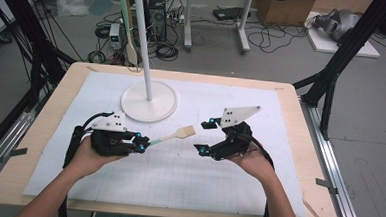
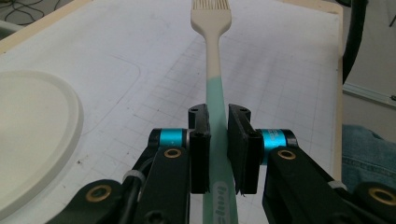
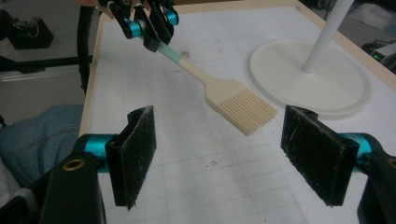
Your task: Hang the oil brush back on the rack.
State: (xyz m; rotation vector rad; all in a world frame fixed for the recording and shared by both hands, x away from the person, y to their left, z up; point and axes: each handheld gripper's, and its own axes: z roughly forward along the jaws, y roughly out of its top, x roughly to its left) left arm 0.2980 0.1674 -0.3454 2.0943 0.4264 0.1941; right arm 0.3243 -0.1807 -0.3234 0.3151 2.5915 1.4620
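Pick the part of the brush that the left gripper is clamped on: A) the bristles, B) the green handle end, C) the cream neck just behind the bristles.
B: the left gripper has its jaws closed on the green handle end of the brush, with the cream bristles pointing away from it.

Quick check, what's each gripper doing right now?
Left gripper: shut on the brush, clamping its green handle end.
Right gripper: open, holding nothing, jaws spread just short of the brush's bristles.

open mat (image 1: pixel 187 173) ahead, stand base (image 1: pixel 149 101) probably blocking behind
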